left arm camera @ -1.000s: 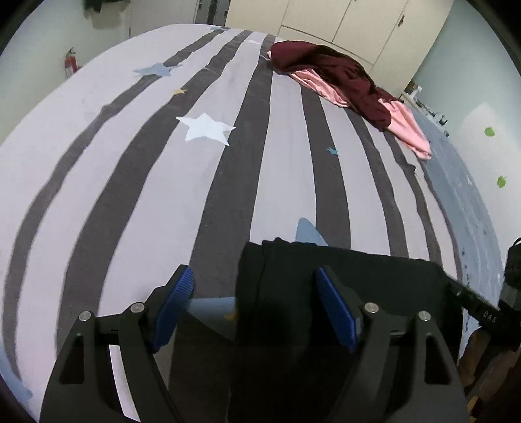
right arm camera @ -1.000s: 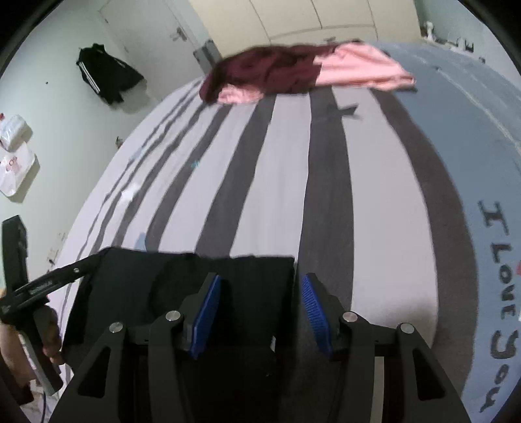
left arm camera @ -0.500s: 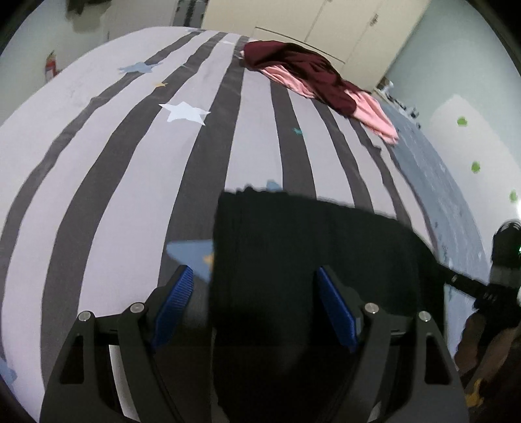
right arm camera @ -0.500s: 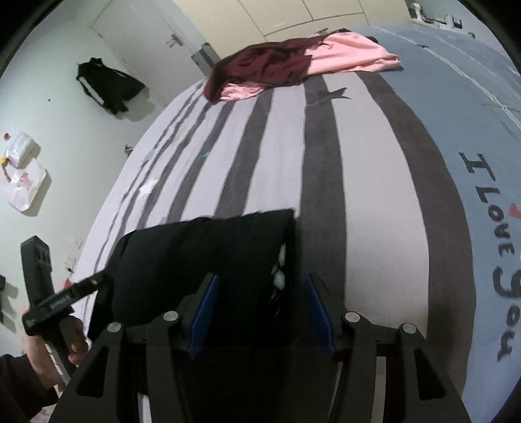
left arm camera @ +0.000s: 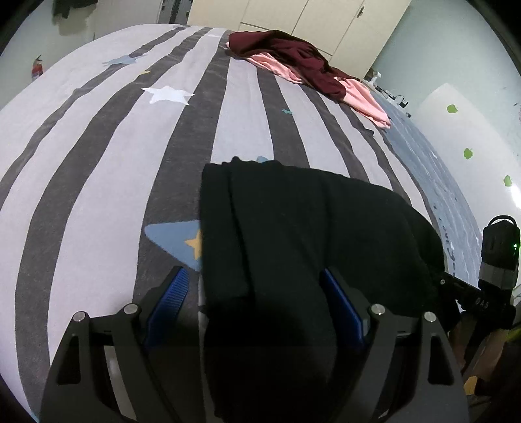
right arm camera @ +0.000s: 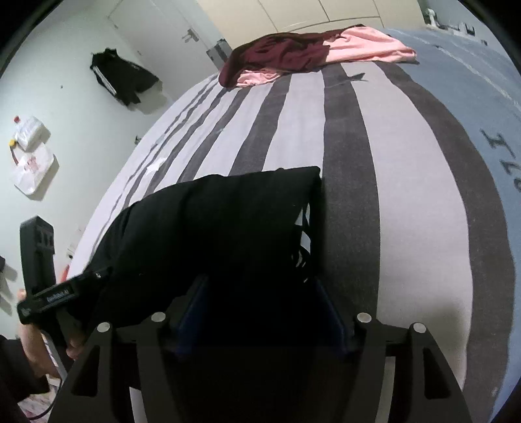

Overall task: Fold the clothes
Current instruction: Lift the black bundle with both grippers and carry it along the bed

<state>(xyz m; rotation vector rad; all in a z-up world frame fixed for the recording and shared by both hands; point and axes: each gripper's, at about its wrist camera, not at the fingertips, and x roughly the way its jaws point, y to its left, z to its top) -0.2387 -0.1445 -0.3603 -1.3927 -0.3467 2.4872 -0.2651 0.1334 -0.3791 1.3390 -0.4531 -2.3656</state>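
Both tongs are opening around a folded black garment (left arm camera: 293,247) lying on the striped bed (left arm camera: 97,156): left tongs (left arm camera: 257,306) released, right tongs (right arm camera: 260,309) likewise loosening.

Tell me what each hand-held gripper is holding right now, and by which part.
Both have the black garment between opening jaws. The left hand-held gripper straddles its near left edge with a gap at one pad, so no grip. The right hand-held gripper straddles its near right corner; contact cannot be told.

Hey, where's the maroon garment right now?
The maroon garment lies at the far end of the striped bed, crumpled over a pink garment, near the cream wardrobe doors.
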